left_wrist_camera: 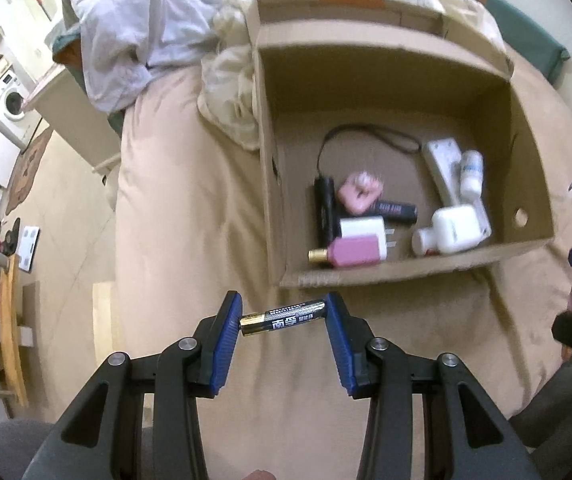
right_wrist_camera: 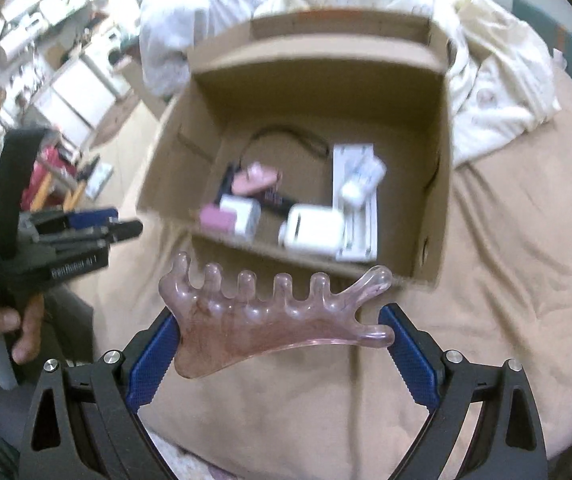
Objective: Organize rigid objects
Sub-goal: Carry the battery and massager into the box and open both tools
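Currently listed: left gripper [left_wrist_camera: 284,314], ribbed blue pads clamped end-to-end on a black-and-gold cylindrical battery [left_wrist_camera: 284,317], held level above the beige bedsheet [left_wrist_camera: 190,184], just short of the near wall of the open corrugated cardboard box [left_wrist_camera: 385,68]. Right gripper [right_wrist_camera: 282,332], pads pinching a glossy translucent pink comb [right_wrist_camera: 270,320] with rounded knobbly teeth, near the box front. Inside the box: white plastic bottles [left_wrist_camera: 447,228], pink-and-white charger block [left_wrist_camera: 359,244], black tube with looped cord [left_wrist_camera: 324,208]. Rumpled cream bedding [left_wrist_camera: 230,92] beside the box.
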`<action>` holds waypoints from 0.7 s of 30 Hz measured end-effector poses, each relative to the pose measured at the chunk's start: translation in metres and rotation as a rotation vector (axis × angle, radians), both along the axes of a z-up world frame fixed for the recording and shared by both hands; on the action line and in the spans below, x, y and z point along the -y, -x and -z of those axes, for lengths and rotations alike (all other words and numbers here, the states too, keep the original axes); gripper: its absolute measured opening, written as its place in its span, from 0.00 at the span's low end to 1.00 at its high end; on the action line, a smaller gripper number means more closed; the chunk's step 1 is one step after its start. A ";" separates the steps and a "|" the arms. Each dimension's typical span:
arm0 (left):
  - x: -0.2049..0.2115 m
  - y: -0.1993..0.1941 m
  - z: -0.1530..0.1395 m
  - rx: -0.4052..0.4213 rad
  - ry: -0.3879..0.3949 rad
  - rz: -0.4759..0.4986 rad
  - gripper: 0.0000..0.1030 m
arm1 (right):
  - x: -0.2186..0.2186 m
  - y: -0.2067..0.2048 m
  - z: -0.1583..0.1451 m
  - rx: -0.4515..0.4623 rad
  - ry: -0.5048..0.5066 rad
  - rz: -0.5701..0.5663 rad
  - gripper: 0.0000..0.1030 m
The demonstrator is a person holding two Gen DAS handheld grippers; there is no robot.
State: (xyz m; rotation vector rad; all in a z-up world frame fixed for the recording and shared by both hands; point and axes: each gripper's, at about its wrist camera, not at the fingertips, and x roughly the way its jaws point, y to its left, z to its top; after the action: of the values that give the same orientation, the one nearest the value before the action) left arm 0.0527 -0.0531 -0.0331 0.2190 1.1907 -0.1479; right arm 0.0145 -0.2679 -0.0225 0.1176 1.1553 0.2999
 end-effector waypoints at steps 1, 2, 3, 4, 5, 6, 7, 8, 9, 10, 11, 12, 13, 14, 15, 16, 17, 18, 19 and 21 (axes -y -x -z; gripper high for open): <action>0.001 -0.002 -0.004 0.007 0.003 0.002 0.38 | 0.001 -0.005 -0.003 0.013 -0.008 0.008 1.00; 0.002 -0.004 -0.008 0.015 0.006 0.004 0.38 | -0.001 -0.012 -0.003 0.025 -0.012 0.014 1.00; 0.003 -0.007 -0.012 0.022 0.008 0.005 0.38 | -0.001 -0.021 -0.004 0.036 -0.015 0.019 1.00; 0.005 -0.009 -0.014 0.027 0.007 0.008 0.38 | -0.001 -0.027 -0.005 0.046 -0.021 0.028 1.00; 0.007 -0.013 -0.017 0.031 0.009 0.014 0.38 | 0.000 -0.031 -0.007 0.053 -0.031 0.037 1.00; 0.008 -0.017 -0.019 0.033 0.008 0.018 0.38 | 0.000 -0.034 -0.011 0.062 -0.042 0.045 1.00; 0.012 -0.022 -0.021 0.039 0.006 0.025 0.38 | 0.000 -0.039 -0.013 0.074 -0.048 0.050 1.00; 0.014 -0.025 -0.022 0.042 0.003 0.032 0.38 | 0.000 -0.045 -0.013 0.086 -0.050 0.057 1.00; 0.019 -0.030 -0.023 0.046 -0.001 0.041 0.38 | 0.001 -0.049 -0.015 0.096 -0.052 0.063 1.00; 0.023 -0.034 -0.024 0.050 -0.004 0.050 0.38 | 0.002 -0.053 -0.015 0.103 -0.056 0.069 1.00; 0.026 -0.038 -0.025 0.053 -0.006 0.057 0.38 | 0.003 -0.058 -0.016 0.108 -0.060 0.077 1.00; 0.030 -0.041 -0.025 0.055 -0.008 0.064 0.38 | 0.005 -0.062 -0.017 0.112 -0.061 0.085 1.00; 0.035 -0.045 -0.025 0.056 -0.009 0.072 0.38 | 0.006 -0.066 -0.017 0.113 -0.062 0.089 1.00; 0.040 -0.050 -0.025 0.054 -0.007 0.080 0.38 | 0.008 -0.071 -0.016 0.112 -0.062 0.093 1.00; 0.044 -0.053 -0.024 0.055 -0.007 0.086 0.38 | 0.008 -0.074 -0.014 0.112 -0.060 0.096 1.00; 0.050 -0.057 -0.023 0.056 -0.010 0.093 0.38 | 0.009 -0.079 -0.012 0.111 -0.054 0.099 1.00; 0.054 -0.059 -0.022 0.056 -0.011 0.099 0.38 | 0.010 -0.084 -0.010 0.109 -0.049 0.101 1.00; 0.059 -0.063 -0.020 0.056 -0.014 0.109 0.38 | 0.010 -0.088 -0.008 0.105 -0.044 0.104 1.00; 0.065 -0.066 -0.017 0.057 -0.017 0.117 0.38 | 0.011 -0.093 -0.005 0.101 -0.040 0.109 1.00; 0.072 -0.070 -0.011 0.057 -0.022 0.127 0.38 | 0.012 -0.101 0.001 0.090 -0.031 0.115 1.00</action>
State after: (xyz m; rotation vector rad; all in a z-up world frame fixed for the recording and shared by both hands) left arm 0.1231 -0.1250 -0.0222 0.3169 1.1221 -0.2384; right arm 0.1159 -0.2795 -0.0233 0.1954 1.0508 0.2187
